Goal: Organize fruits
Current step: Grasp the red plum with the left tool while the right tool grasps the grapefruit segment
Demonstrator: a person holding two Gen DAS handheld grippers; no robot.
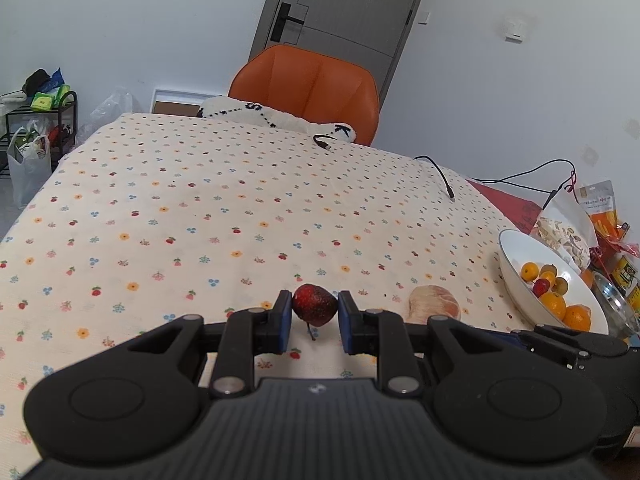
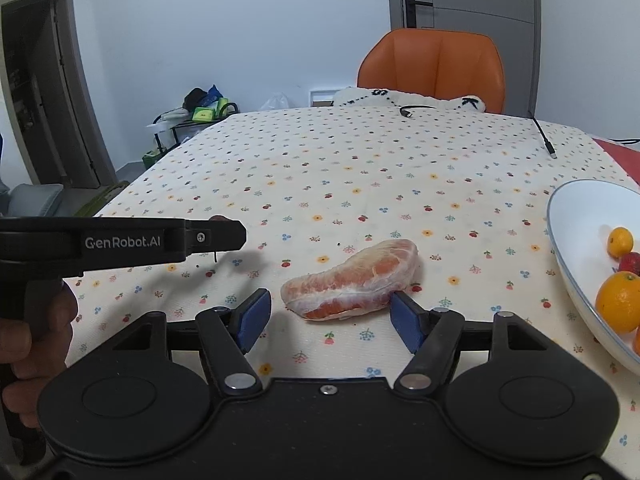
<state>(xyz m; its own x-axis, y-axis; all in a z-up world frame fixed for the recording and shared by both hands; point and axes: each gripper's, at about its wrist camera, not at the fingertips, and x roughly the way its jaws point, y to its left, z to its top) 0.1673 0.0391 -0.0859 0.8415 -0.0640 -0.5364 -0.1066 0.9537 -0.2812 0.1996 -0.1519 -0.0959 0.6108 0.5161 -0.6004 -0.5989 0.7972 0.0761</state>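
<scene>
Several oranges and small fruits are already gathered in the white bowl (image 1: 516, 248) at the right of the tabletop (image 1: 240, 208). A dark red fruit (image 1: 314, 305) is clamped in the left gripper (image 1: 312, 316). A peeled citrus segment (image 2: 352, 280), not yet gripped, is straddled on the cloth by the half-open right gripper (image 2: 330, 316).

**Fruit check: what's where on the counter**

Small dark-red fruit (image 1: 314, 305) with a thin stem hanging down, bumpy skin, pinched between blue pads just above the flowery cloth near the front edge. Just to its right lies a peeled grapefruit segment (image 2: 352, 280), pinkish-orange under white membrane, flat on its side, curved. By the right edge sits a white bowl (image 2: 568, 216) tilted toward us, holding several oranges (image 1: 554, 305), small yellow-green fruits and one red one.
</scene>
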